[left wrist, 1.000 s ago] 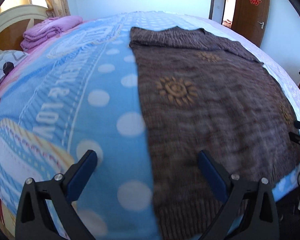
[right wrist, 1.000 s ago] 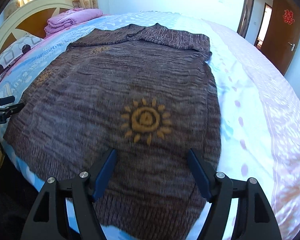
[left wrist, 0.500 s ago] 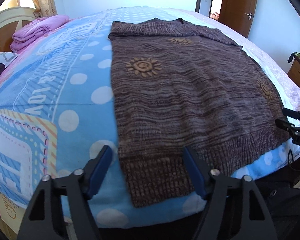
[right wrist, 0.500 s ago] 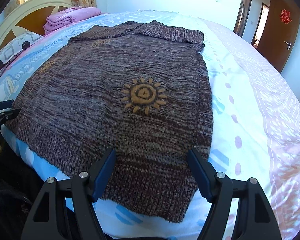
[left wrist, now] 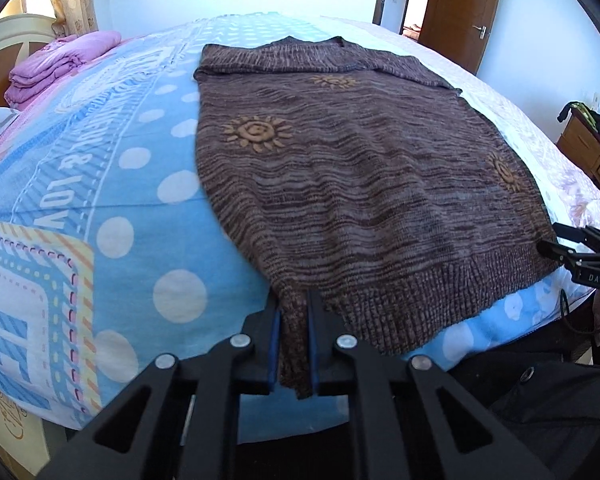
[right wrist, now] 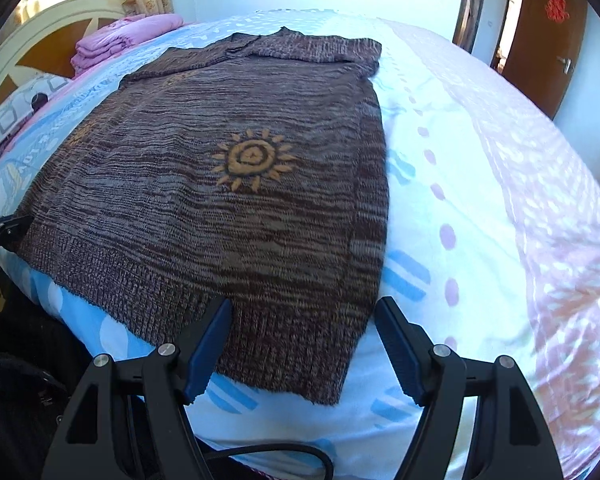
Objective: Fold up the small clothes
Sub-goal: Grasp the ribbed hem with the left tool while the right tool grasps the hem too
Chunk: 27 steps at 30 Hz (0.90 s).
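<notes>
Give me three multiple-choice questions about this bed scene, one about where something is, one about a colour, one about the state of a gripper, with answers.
1. Where does the folded pink bedding lie?
A. by the headboard
B. on the sweater
C. on the floor

2. What colour are the sun motifs on the brown knitted sweater?
A. white
B. orange
C. green

3. How does the left gripper stand?
A. open above the blanket
B. shut on nothing
C. shut on the sweater's hem corner

Answers:
1. A, the pile sits at the far end of the bed next to the headboard.
2. B, both views show orange suns.
3. C, its jaws have just been closing and pinch the ribbed hem, while the right gripper straddles the other corner open.
</notes>
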### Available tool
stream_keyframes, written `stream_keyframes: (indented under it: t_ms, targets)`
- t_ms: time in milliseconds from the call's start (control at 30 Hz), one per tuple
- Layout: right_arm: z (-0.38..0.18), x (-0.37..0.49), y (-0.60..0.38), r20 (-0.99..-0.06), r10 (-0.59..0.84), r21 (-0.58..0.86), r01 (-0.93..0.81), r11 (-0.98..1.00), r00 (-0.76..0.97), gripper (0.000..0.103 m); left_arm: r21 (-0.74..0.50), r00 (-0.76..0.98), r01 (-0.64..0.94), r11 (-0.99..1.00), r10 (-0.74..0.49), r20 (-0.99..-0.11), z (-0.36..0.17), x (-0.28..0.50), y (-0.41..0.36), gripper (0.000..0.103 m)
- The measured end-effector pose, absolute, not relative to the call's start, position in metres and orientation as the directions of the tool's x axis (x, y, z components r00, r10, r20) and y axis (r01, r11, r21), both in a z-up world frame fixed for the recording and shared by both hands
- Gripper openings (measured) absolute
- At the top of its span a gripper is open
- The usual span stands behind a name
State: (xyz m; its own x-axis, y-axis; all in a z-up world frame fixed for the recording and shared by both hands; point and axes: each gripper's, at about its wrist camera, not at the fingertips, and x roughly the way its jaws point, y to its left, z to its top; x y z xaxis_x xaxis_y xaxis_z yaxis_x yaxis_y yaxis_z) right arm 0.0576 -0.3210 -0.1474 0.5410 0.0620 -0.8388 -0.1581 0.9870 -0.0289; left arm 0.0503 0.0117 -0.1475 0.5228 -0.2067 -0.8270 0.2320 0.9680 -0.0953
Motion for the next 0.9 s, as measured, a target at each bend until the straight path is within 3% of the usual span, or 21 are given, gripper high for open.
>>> stream_keyframes:
  t_ms: [167,233,300,367,400,433,467,500,900]
  targets:
    - [-0.147,0.049,-0.319,-0.85,0.108,0.014,-0.183,0.983,0.515,0.074,-0.101,0.517,0.209,0.973,-0.198,-0.833,-0.146,0.052,0.015,0.023]
    - [-0.148,0.046,-0.32,-0.852,0.119,0.023,-0.191,0.981,0.509,0.074,-0.106,0.516,0.203,0.973,-0.199,-0.833,-0.146,0.052,0.016,0.038]
    - [-0.151,0.045,-0.32,-0.849,0.124,0.026,-0.194,0.981,0.513,0.074,-0.118,0.511,0.213,0.97,-0.214,-0.832,-0.148,0.052,0.015,0.042]
    - [-0.152,0.044,-0.32,-0.847,0.116,0.017,-0.192,0.981,0.518,0.07,-0.11,0.517,0.218,0.97,-0.211,-0.83,-0.149,0.051,0.013,0.039]
    - [-0.15,0.044,-0.32,-0.844,0.117,0.016,-0.193,0.981,0.524,0.061,-0.109,0.521,0.218,0.97,-0.21,-0.827,-0.148,0.051,0.013,0.026]
    - [-0.148,0.043,-0.322,-0.839,0.128,0.027,-0.195,0.981,0.53,0.043,-0.114,0.522,0.217,0.97,-0.214,-0.826,-0.147,0.051,0.014,0.01]
    - [-0.146,0.043,-0.325,-0.834,0.151,0.052,-0.197,0.979,0.531,0.032,-0.134,0.516,0.219,0.966,-0.232,-0.825,-0.147,0.052,0.017,0.01]
    - [-0.144,0.044,-0.328,-0.83,0.189,0.093,-0.202,0.975,0.526,0.013,-0.155,0.512,0.213,0.965,-0.245,-0.823,-0.146,0.054,0.021,0.01]
    - [-0.114,0.034,-0.357,-0.705,0.342,0.282,-0.196,0.939,0.621,0.01,-0.26,0.596,0.179,0.949,-0.315,-0.738,-0.106,0.059,0.054,0.008]
